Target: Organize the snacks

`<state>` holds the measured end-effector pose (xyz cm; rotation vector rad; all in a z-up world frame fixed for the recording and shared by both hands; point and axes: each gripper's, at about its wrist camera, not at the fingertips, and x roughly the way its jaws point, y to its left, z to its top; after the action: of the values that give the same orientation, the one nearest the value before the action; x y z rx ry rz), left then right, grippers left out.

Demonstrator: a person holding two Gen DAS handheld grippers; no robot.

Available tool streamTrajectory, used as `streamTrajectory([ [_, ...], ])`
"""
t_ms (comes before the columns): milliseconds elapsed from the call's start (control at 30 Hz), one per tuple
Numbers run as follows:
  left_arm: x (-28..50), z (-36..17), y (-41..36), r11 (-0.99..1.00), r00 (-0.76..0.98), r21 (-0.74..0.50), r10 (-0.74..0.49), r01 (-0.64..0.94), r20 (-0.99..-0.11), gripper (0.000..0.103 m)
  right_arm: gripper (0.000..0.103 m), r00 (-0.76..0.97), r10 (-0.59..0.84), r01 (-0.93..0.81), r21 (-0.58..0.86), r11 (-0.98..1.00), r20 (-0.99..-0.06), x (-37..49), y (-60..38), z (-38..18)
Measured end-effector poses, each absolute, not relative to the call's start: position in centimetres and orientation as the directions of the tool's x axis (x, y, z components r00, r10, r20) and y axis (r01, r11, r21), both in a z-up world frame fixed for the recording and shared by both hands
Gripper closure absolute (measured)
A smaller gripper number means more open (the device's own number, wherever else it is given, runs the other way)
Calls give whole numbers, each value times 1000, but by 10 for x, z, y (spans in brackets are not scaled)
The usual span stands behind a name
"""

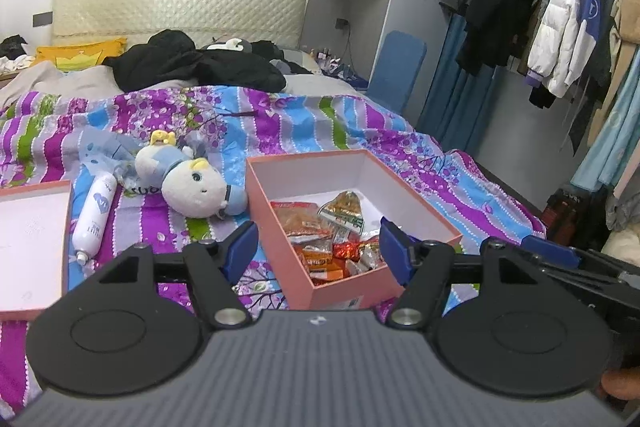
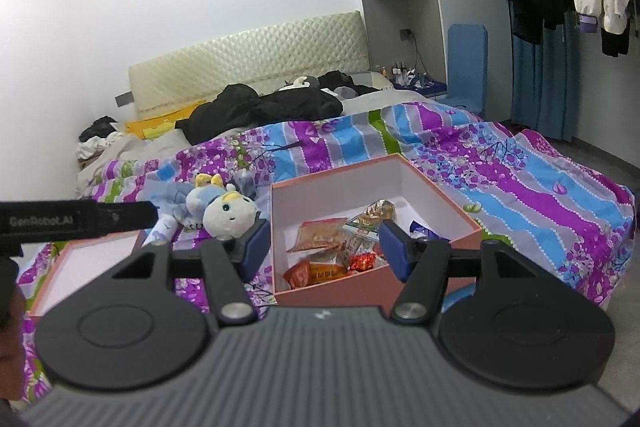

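both tongs hang spread and empty above the quilt, the left gripper (image 1: pixel 319 251) and right gripper (image 2: pixel 320 249) framing the pink box (image 1: pixel 418 205). snack packets (image 1: pixel 332 239) already lie piled inside it. gathering looks nearly finished; next likely comes fitting the lid (image 1: pixel 34 247), lying left of the box.

The box (image 1: pixel 276 223) sits on the quilt (image 1: pixel 304 123) at centre frame, the snacks (image 1: pixel 332 239) piled in its near part. Left of the box lies the plush toy (image 1: pixel 192 183); further left, the bottle (image 1: pixel 94 215) — then the lid (image 1: pixel 32 247) at the left edge. Behind them, toward the headboard (image 1: pixel 176 7), lies a heap of clothes (image 1: pixel 192 63). The hanging coats (image 1: pixel 560 23) fill the upper right.
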<state>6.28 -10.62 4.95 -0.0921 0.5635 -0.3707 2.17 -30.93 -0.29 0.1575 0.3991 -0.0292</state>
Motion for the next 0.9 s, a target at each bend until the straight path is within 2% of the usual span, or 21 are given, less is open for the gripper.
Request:
streamTrajectory([
  [500, 58, 25, -99, 928, 751, -199, -373, 316, -545, 31, 41, 917, -14, 79, 145, 986, -399, 22, -308, -11],
  [900, 58, 22, -100, 922, 746, -210, -386, 325, -543, 31, 41, 907, 3, 67, 150, 986, -421, 24, -306, -17],
])
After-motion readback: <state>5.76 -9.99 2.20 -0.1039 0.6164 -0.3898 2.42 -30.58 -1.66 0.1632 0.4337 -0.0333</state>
